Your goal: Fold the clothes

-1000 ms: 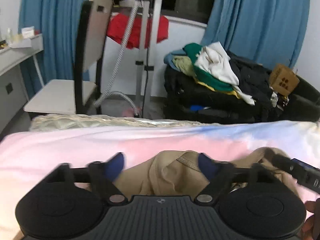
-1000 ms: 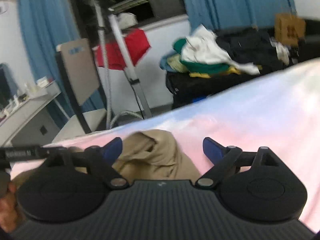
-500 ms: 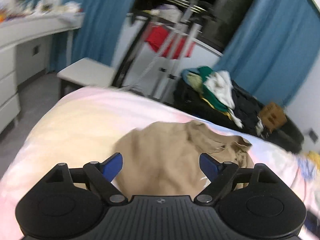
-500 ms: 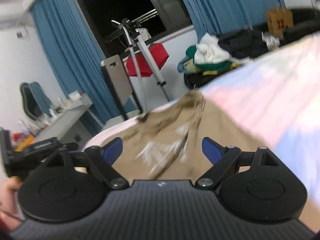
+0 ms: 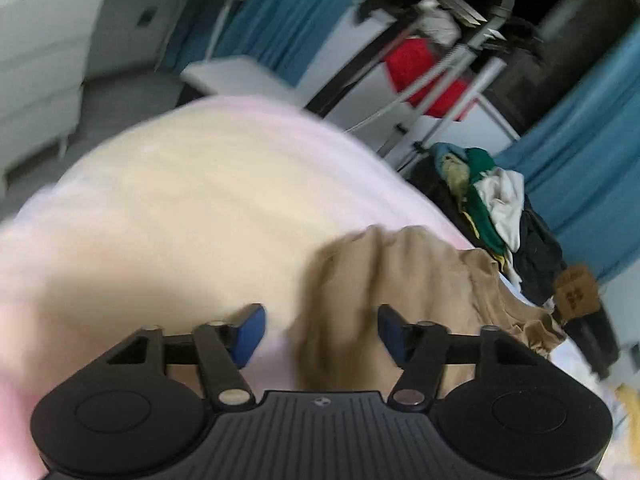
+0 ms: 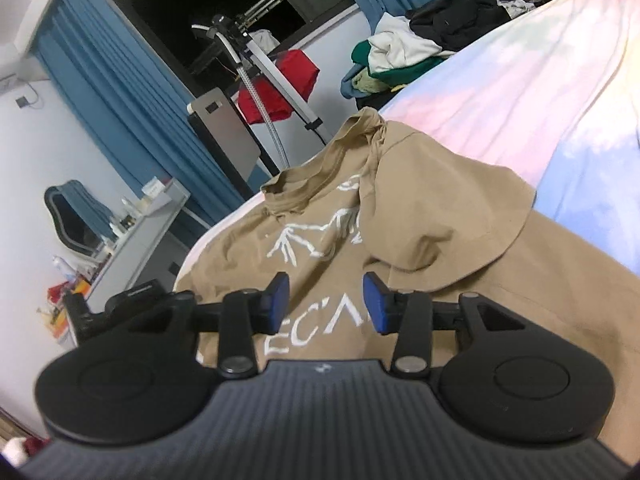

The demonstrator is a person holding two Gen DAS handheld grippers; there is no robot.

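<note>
A tan T-shirt (image 6: 440, 216) with a white print lies spread on the pastel bed sheet (image 6: 520, 60), its collar at the far end. My right gripper (image 6: 325, 302) hovers low over the printed chest. Its jaws are closing, and the cloth shows in the gap behind the blue pads without being pinched. In the blurred left wrist view the T-shirt (image 5: 400, 272) lies bunched to the right on the sheet (image 5: 180, 208). My left gripper (image 5: 322, 332) is at the shirt's left edge. Its jaws are closing with that edge between them, and the pads are still apart from the cloth.
A pile of clothes (image 6: 400, 52) sits beyond the bed's far edge, with a cardboard box (image 5: 576, 292) beside it. A garment steamer stand with a red cloth (image 6: 288, 76), a chair (image 6: 224, 128) and a cluttered desk (image 6: 152, 216) stand at the back left.
Both views swung sideways and rolled. The shirt went from a crumpled heap to lying spread out. Both pairs of jaws stand much narrower than before.
</note>
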